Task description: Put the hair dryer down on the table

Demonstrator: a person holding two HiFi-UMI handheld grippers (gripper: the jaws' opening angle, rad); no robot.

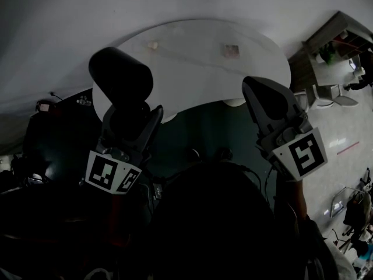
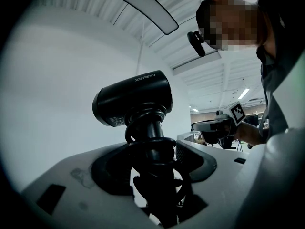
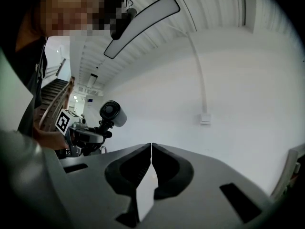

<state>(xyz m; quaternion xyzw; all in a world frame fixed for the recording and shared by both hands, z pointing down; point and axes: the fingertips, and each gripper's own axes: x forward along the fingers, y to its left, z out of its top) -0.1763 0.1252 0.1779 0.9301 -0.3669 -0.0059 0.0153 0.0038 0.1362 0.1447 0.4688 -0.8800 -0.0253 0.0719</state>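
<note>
White round desk [image 1: 198,57] ahead of both tools. Your left tool [image 1: 134,116] is clamped on the hair dryer [image 1: 119,76] by its handle, head above the jaws, coiled cord [image 2: 153,147] bunched at the grip. Likely rigid, top-heavy and smooth, so grip the handle. Right tool [image 1: 263,97] closed, empty.

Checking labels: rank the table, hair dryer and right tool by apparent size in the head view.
1. table
2. hair dryer and right tool: about alike, both much nearer the camera than the table, so unranked.
</note>
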